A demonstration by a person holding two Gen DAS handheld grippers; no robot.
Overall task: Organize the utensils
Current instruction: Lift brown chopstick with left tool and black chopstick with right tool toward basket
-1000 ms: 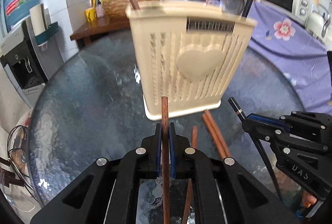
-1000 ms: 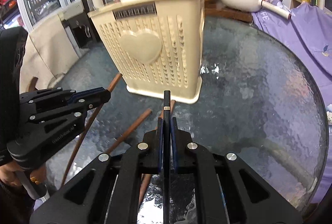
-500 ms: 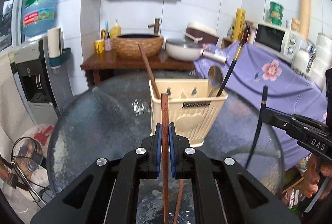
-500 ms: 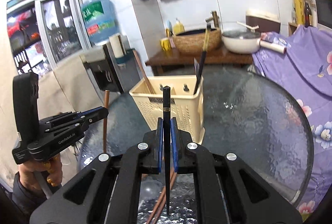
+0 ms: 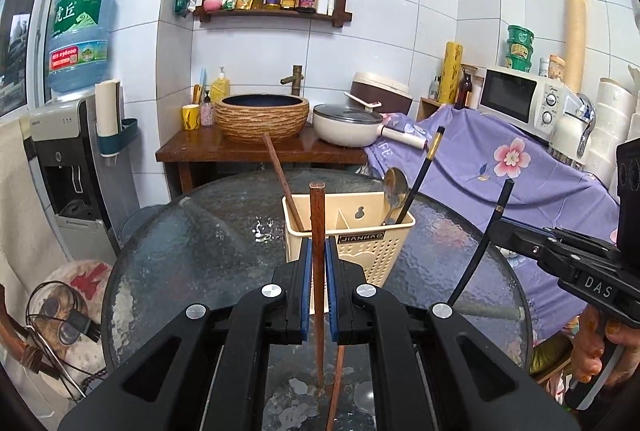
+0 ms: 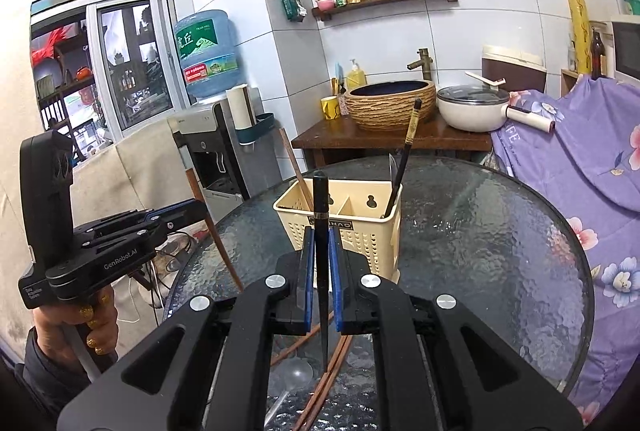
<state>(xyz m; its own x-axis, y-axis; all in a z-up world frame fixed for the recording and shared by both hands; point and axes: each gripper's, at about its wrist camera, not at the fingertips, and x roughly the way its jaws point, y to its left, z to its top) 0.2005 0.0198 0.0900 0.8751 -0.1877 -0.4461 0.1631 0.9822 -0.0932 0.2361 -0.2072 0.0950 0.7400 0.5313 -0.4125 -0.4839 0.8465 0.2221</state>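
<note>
While both jaws are clenching chopsticks, left gripper [image 5: 318, 285] wooden chopstick [image 5: 318, 231], right gripper [image 6: 320, 289] black chopstick [image 6: 320, 231], each needs lowering into the holder [image 5: 374, 251], frame centre.

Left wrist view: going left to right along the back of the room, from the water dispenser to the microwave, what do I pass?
Water dispenser → yellow cup → basin → white pot → rice cooker → microwave.

Round glass table [image 5: 192, 255], utensil caddy [image 5: 372, 255], loose chopsticks [image 6: 320, 383]
</note>
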